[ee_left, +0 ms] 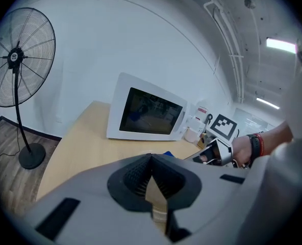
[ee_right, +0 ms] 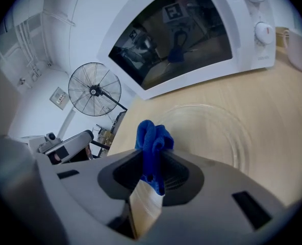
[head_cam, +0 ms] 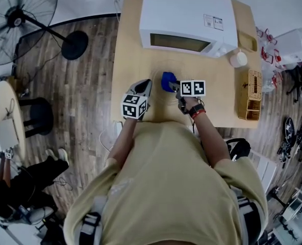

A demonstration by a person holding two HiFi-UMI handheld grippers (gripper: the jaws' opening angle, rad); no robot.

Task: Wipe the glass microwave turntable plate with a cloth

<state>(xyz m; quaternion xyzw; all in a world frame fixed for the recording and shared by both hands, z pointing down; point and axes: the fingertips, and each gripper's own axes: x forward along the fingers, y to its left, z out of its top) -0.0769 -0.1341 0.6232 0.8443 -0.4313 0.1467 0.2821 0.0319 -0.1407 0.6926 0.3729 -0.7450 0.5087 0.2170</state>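
A standing fan [head_cam: 18, 19] is standing on the wooden floor at the far left, well apart from the light wooden tabletop [head_cam: 130, 45]. The person is leaning over the near edge of that tabletop, holding a gripper in each hand.

The left gripper [head_cam: 147, 84] is hovering over the tabletop just left of the plate, its tip pointing toward the microwave [head_cam: 186, 19]. In the left gripper view its fingers [ee_left: 135, 175] are pressing together at the tips with nothing between them, only bare tabletop showing past them.

Just to its right, the glass turntable plate [ee_right: 217, 131] is lying flat on the tabletop in front of the closed microwave door. It is clear, so in the head view it is showing only as faint rings.

The right gripper [head_cam: 174, 84] is reaching over the near part of the plate. Its fingers [ee_right: 176, 172] are clamping a blue cloth [ee_right: 152, 142], which is bunching up above the fingertips and hanging a little below them. In the head view the cloth is sitting over the middle of the plate; whether it is touching the glass cannot be told.

Farther right, a white cup [head_cam: 238, 59] is standing beside the microwave's control panel, and a wicker basket [head_cam: 253, 93] is sitting near the tabletop's right edge.
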